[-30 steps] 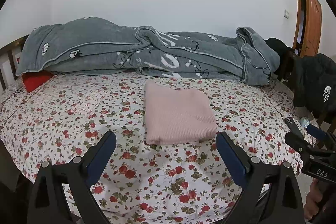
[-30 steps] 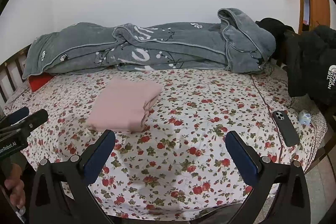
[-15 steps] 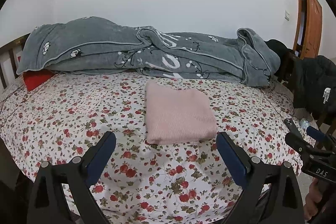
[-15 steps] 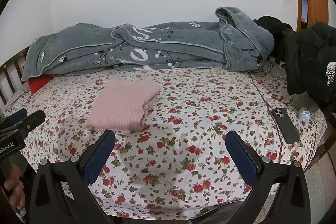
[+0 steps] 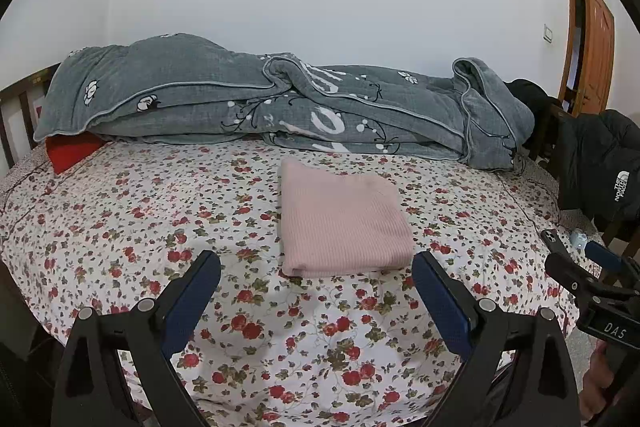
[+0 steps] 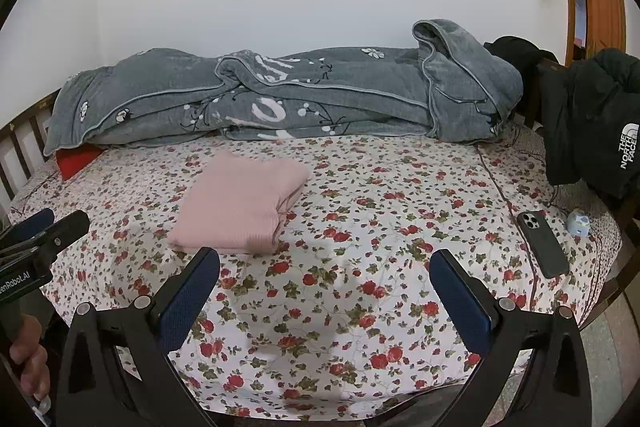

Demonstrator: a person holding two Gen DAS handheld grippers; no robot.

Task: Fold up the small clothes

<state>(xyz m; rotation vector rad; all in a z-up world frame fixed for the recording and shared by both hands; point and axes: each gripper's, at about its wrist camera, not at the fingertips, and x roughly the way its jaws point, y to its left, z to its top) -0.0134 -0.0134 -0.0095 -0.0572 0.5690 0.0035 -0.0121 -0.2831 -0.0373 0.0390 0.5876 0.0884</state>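
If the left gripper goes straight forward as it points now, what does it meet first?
Probably the folded pink knitted garment, which lies between the fingers' line on the flowered bedsheet. The open left gripper holds nothing. Depth is unclear; if angled lower, it meets the sheet first.

folded garment sits mid-frame on the bed, quilt behind it, phone lower right, jacket far right.

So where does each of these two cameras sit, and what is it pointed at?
Left wrist: on the left gripper, facing the bed and pink cloth; right gripper at its right edge.
Right wrist: on the right gripper, further right; phone shows, left gripper at its left edge.
Both share the cloth, blanket, bed.
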